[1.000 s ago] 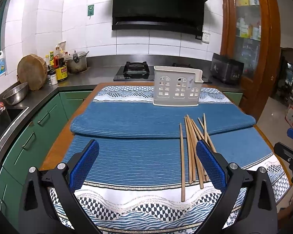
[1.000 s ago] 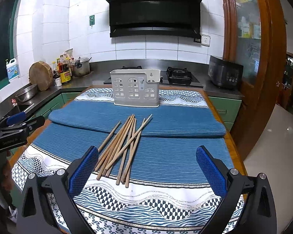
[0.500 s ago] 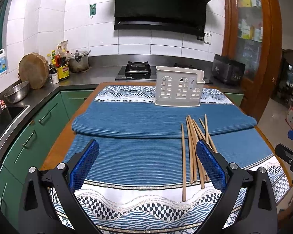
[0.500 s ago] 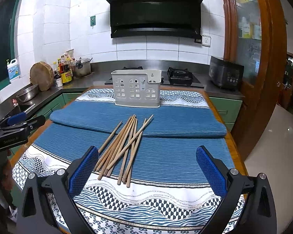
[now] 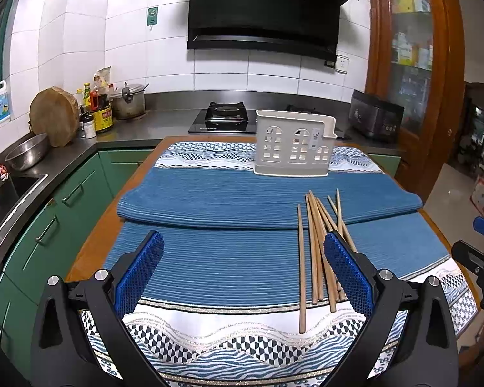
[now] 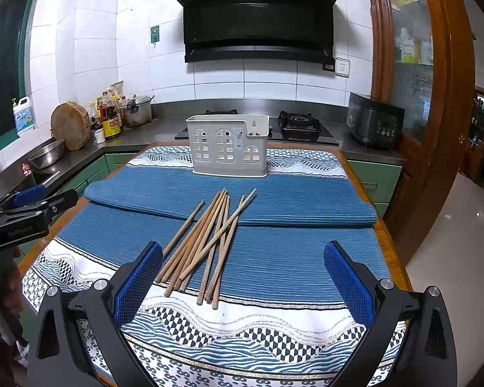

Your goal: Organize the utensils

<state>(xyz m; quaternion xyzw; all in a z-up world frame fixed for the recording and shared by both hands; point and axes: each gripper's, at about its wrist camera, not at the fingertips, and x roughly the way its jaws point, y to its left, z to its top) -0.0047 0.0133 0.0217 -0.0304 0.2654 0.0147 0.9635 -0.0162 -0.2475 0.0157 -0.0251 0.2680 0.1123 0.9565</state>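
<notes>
Several wooden chopsticks [image 5: 317,245] lie in a loose pile on the blue cloth; they also show in the right wrist view [image 6: 206,242]. A white plastic utensil holder [image 5: 293,143] stands upright at the far end of the table, also seen in the right wrist view [image 6: 229,145]. My left gripper [image 5: 243,269] is open and empty, above the near edge, with the chopsticks by its right finger. My right gripper [image 6: 243,272] is open and empty, with the chopstick ends just beyond its left finger.
The table [image 5: 90,242] is covered by a blue patterned cloth with a folded blue mat [image 5: 242,196]. Green cabinets and a steel counter with a bowl [image 5: 27,154], cutting board and bottles lie left. A stove [image 5: 222,117] and a black cooker [image 5: 376,117] sit behind.
Both grippers have shifted slightly; the view moved a little toward the table. The chopsticks and holder have not moved. Both grippers stay open.
</notes>
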